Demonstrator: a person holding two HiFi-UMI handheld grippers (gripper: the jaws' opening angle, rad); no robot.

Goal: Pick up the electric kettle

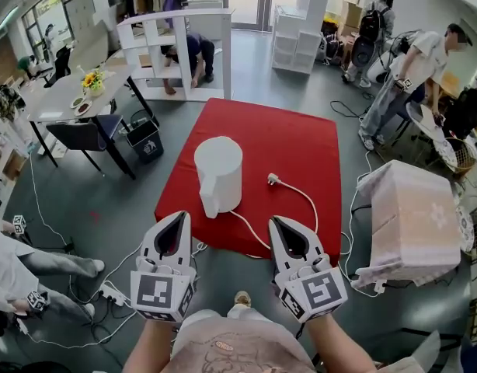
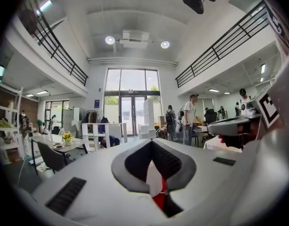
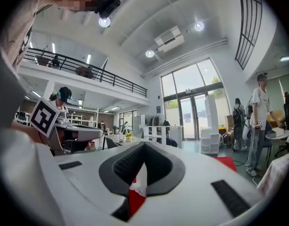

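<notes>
The white electric kettle (image 1: 217, 173) stands upright near the front edge of a low table with a red cover (image 1: 285, 142). Its white cord runs across the cover to a loose plug (image 1: 273, 179). My left gripper (image 1: 182, 217) is shut and empty, its tip just short of the table's front edge, below the kettle. My right gripper (image 1: 276, 221) is also shut and empty, to the right of the kettle over the front edge. Through the slit of the left gripper (image 2: 152, 143) a sliver of the kettle (image 2: 156, 182) shows, and likewise for the right gripper (image 3: 144, 145) and the kettle (image 3: 140, 179).
A wrapped pale box (image 1: 413, 216) stands at the right of the table. A power strip (image 1: 110, 292) and cables lie on the floor at the left. Farther off are a white shelf unit (image 1: 184, 45), a desk with flowers (image 1: 71, 95), and several people.
</notes>
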